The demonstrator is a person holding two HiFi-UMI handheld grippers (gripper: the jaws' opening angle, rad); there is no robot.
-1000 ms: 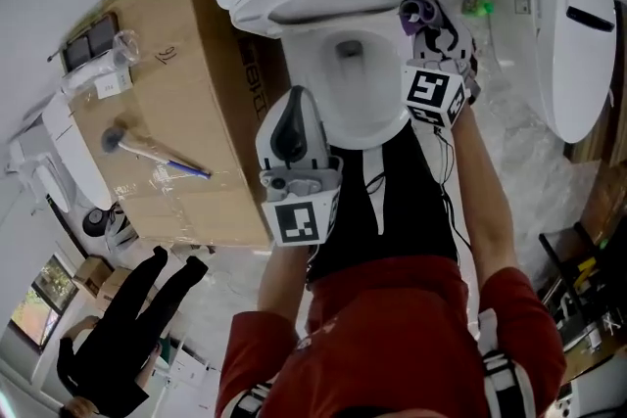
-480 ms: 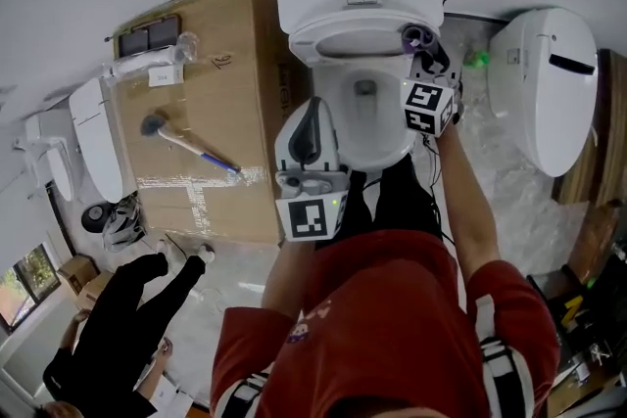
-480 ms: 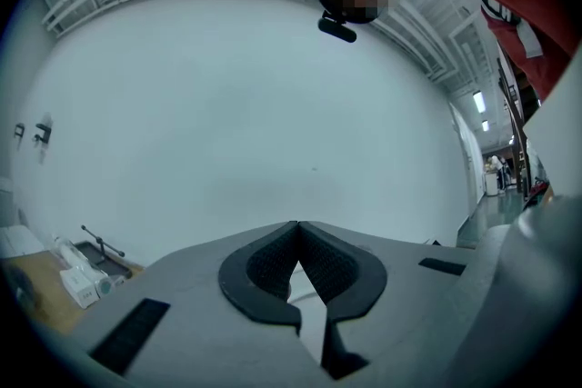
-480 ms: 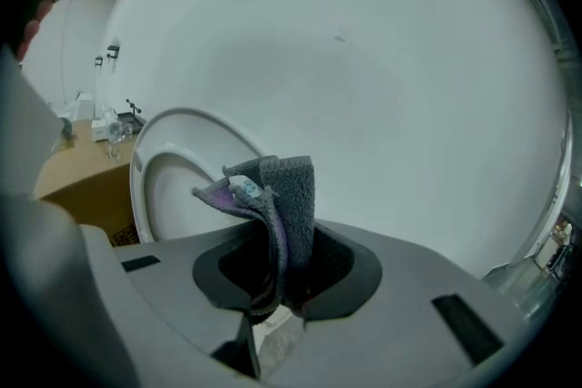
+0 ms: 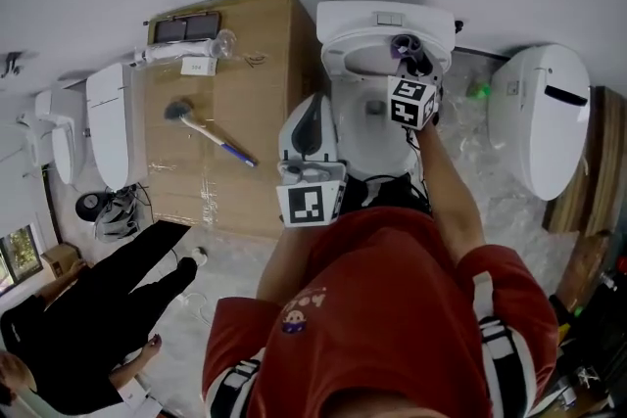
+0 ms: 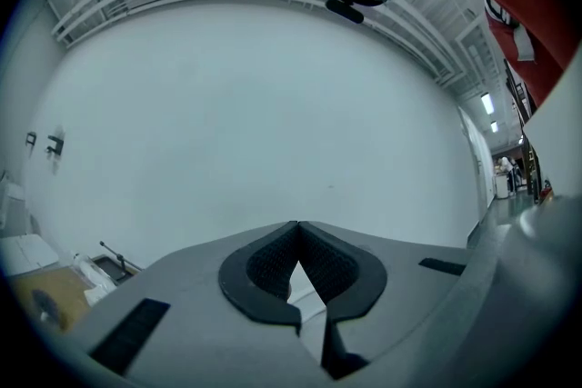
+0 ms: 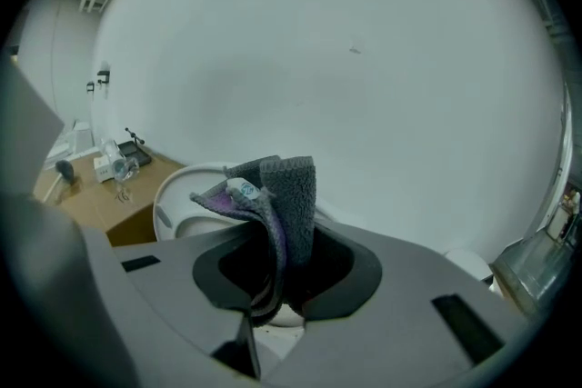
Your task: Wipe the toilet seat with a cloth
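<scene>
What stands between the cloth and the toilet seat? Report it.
Nothing visible. The right gripper holds the cloth over the toilet seat, with only air between; the left gripper is shut and off to the side.

Soft, even light; the wall [image 6: 273, 104] beyond the fingers [image 6: 346, 268] glows pale, fisheye corners go black, fingers shadowed.

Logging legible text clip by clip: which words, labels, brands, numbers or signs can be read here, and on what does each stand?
Nothing here can be read as text.
White sticker on the cardboard box: too small to read.
Tag on the cloth: blurred, unreadable.
Marker cubes: black-and-white squares only, no letters.
</scene>
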